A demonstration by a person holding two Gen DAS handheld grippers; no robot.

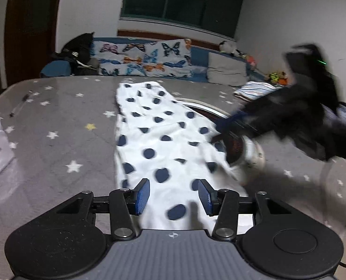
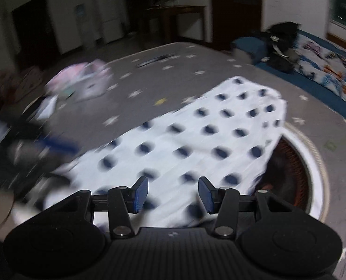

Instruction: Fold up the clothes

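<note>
Grey star-printed bedding [image 1: 56, 116] spreads under both cameras, a bed by the look of it; nearest the left gripper [image 1: 173, 197], its blue-padded jaws stand apart with nothing between them, poised over the near end of a white garment with dark blue dots [image 1: 156, 137]; the right gripper [image 2: 173, 196] likewise has its jaws apart and empty above the same cloth [image 2: 196, 140]; the garment lies flat and lengthwise, its right edge draped over a round white-rimmed object [image 2: 313, 163]; farther off, a striped folded cloth [image 1: 254, 89]; beyond, a butterfly-print pillow [image 1: 144, 58] below a dark window [image 1: 184, 0].
</note>
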